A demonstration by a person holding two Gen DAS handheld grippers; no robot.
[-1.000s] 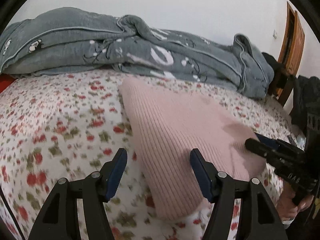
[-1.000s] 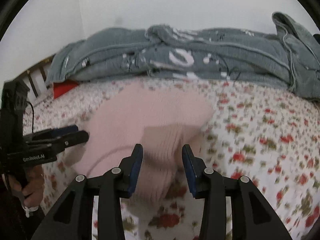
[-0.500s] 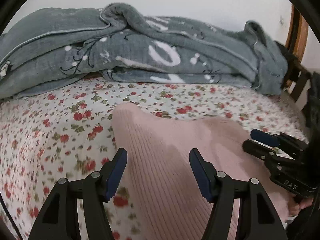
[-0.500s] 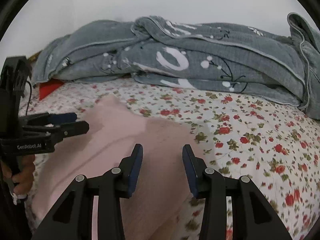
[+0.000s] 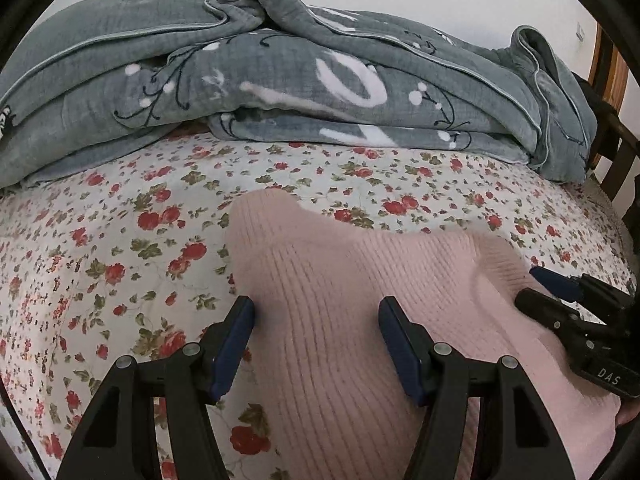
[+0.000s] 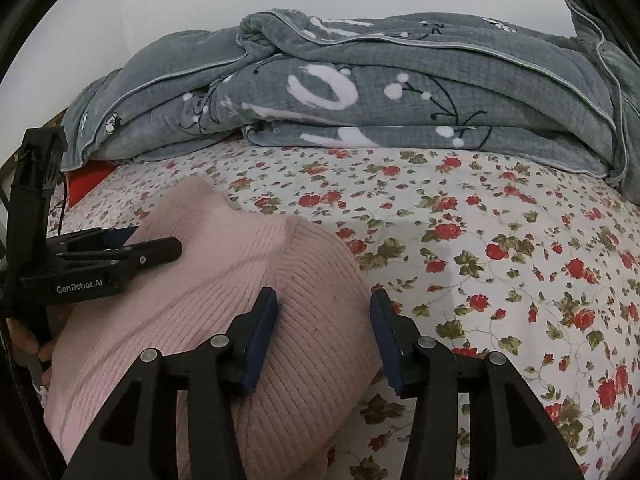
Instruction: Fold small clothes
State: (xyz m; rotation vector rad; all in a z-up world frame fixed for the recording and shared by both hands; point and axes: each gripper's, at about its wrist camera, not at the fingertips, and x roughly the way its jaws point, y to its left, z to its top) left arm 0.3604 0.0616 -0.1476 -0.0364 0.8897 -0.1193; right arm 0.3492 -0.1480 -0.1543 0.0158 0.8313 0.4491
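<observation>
1. Left wrist view: left gripper (image 5: 316,320) released, jaws spread over the near left part of the pink ribbed knit garment (image 5: 360,300), pads not pressing the cloth.
2. Lying flat on the floral bedsheet (image 5: 120,240), near edge of the bed, left of centre; grey quilt (image 5: 280,80) bunched along the far side, well apart.
3. Right wrist view: right gripper (image 6: 324,316) also released, jaws just opening, straddling the garment's rounded right edge, nothing pinched.
4. Likely risk: closing here on the bulged, doubled edge and catching two layers, or the sheet beneath, so dragging the fold crooked.
5. Further risk: soft knit slipping from a shallow bite, corners ending uneven.
</observation>
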